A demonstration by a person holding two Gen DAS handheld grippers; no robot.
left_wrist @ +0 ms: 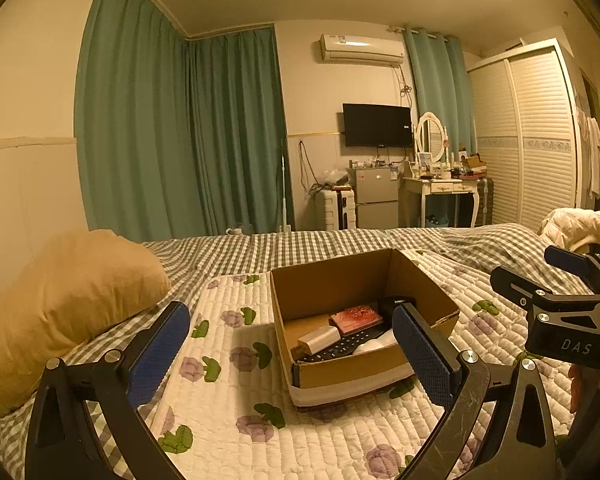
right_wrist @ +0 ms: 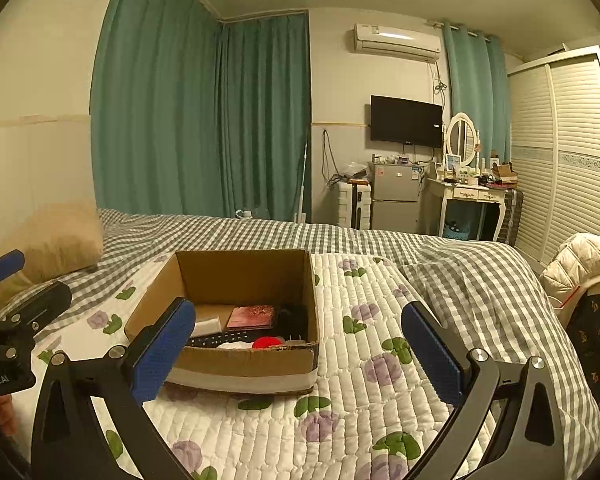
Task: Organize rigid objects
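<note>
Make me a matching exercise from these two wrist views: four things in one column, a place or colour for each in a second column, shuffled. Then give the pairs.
Things
1. cardboard box
2. tan pillow
3. black remote
4. white puffy jacket

Places or colours
A. lying inside the box among other items
B. at the right edge of the bed
C. open, on the floral quilt
D. on the checked sheet, left of the box

Pairs: 1-C, 2-D, 3-A, 4-B
</note>
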